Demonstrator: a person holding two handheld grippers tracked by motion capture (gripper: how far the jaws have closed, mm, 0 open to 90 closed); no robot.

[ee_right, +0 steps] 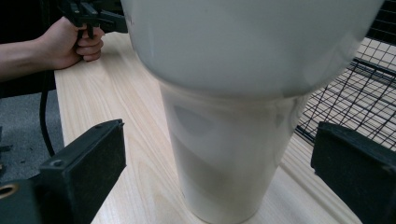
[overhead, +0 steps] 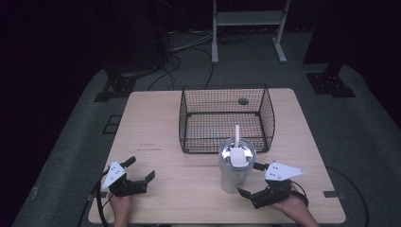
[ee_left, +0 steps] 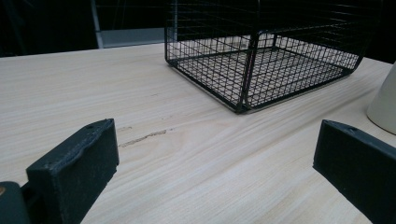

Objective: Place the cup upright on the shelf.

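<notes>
Tumbler fills the right gripper view (its lid cropped off).

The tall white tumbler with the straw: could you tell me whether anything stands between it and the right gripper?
Nothing visible does. The right gripper is open, with its black jaws either side of the tall white tumbler on the wooden table, and the gap to it is bare.

A white tumbler stands upright on the table between the spread tongs.
</notes>
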